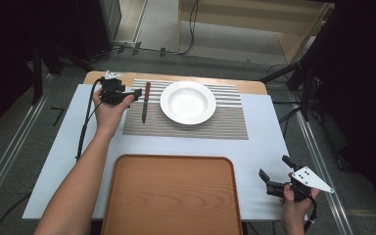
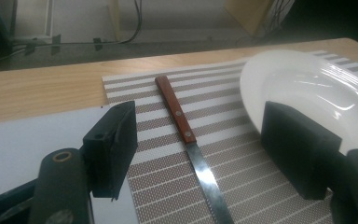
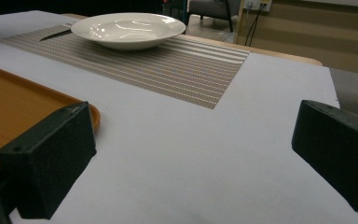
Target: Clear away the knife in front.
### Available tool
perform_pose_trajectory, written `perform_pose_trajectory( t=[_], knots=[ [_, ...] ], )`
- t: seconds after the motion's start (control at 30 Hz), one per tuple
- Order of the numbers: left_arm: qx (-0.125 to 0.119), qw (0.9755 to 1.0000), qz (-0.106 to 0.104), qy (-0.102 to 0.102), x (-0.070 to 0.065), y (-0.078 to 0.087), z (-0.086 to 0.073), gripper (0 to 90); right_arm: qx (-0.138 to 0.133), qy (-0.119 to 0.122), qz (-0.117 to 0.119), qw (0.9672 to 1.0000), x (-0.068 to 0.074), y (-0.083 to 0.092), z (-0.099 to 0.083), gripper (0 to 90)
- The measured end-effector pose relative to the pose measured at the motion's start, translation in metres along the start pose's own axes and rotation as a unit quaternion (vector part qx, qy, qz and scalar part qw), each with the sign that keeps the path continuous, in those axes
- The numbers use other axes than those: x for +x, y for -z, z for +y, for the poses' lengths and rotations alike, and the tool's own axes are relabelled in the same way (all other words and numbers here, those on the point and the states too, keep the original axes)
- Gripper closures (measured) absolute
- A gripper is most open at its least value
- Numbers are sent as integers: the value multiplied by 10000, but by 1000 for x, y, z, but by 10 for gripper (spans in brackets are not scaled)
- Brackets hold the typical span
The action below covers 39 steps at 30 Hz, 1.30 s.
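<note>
A knife (image 1: pixel 145 100) with a red-brown wooden handle lies on the striped placemat (image 1: pixel 200 125), just left of an empty white plate (image 1: pixel 188 103). My left gripper (image 1: pixel 131 95) hovers at the mat's left edge, open. In the left gripper view the knife (image 2: pixel 175 112) runs between the two jaws of the left gripper (image 2: pixel 200 154), and neither pad touches it; the plate (image 2: pixel 307 84) sits behind the right-hand jaw. At the table's near right corner, my right gripper (image 1: pixel 275 167) is held open over bare white sheet, with nothing between its jaws (image 3: pixel 191 158).
A large wooden tray (image 1: pixel 171 196) with nothing on it takes up the near middle of the table; its corner (image 3: pixel 18 102) lies left of the right gripper. A white sheet (image 1: pixel 264 137) covers the tabletop. Cables and stands surround the table on the floor.
</note>
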<state>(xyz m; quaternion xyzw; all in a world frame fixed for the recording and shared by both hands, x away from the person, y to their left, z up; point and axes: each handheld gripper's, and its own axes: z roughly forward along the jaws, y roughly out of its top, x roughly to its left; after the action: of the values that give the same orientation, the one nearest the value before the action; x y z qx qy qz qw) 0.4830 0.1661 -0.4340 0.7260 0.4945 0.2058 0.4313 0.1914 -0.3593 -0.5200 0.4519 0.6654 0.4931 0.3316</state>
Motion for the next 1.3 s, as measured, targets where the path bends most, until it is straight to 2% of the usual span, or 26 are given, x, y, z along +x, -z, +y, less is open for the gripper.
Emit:
perform_pose_trajectory(
  t=[0.07,0.1,0.13,0.23,0.27,0.3,0.33,0.43,0.47,0.5,0.63,0.67,0.8,0.83,0.87,0.9,0.93,0.97,1.07,1.2,1.3],
  knots=[
    [79,10000,43,13,-2,-6,3,295,-2,-2,1,10000,0,0,0,0],
    [188,9998,77,-14,-4,-12,5,327,-5,-5,4,10000,0,0,0,0],
    [188,9998,77,-14,-4,-12,5,348,-5,-5,4,10000,0,0,0,0],
    [430,9990,84,8,-6,-25,10,400,-4,-17,8,10000,0,0,0,0],
    [430,9990,84,8,-6,-25,10,418,-4,-17,8,10000,0,0,0,0],
    [556,9984,118,32,-7,-32,12,430,-4,-16,8,10000,0,0,0,0],
    [556,9984,118,32,-7,-32,12,453,-1,-18,4,10000,0,0,0,0],
    [787,9968,156,7,-8,-42,15,491,-3,-14,-1,10000,0,0,0,0],
    [950,9953,182,-14,-9,-49,16,497,-3,-18,2,10000,0,0,0,0],
    [950,9953,182,-14,-9,-49,16,510,0,-19,-3,10000,0,0,0,0],
    [1229,9922,180,31,-9,-63,18,558,8,-30,-17,10000,0,0,0,0],
    [1229,9922,180,31,-9,-63,18,560,8,-30,-17,10000,0,0,0,0],
    [1484,9886,239,58,-10,-73,18,587,7,-30,-18,10000,-1,0,0,0],
    [1609,9865,293,61,-9,-78,17,593,6,-35,-21,10000,-1,0,0,0],
    [1609,9865,293,61,-9,-78,17,601,7,-36,-25,10000,0,0,0,0],
    [1711,9847,315,65,-8,-81,16,606,8,-28,-27,10000,-1,0,0,0],
    [1711,9847,315,65,-8,-81,16,617,8,-28,-27,10000,-1,0,0,0],
    [1775,9835,341,116,-8,-84,15,623,16,-28,-29,10000,0,0,0,0],
    [1792,9831,342,146,-7,-87,13,635,11,-19,-31,10000,-1,-1,0,0],
    [1900,9809,378,172,-7,-91,11,655,21,-27,-30,10000,0,-1,0,0],
    [1915,9804,414,195,-8,-95,10,661,21,-26,-32,10000,0,0,0,0]
  ],
)
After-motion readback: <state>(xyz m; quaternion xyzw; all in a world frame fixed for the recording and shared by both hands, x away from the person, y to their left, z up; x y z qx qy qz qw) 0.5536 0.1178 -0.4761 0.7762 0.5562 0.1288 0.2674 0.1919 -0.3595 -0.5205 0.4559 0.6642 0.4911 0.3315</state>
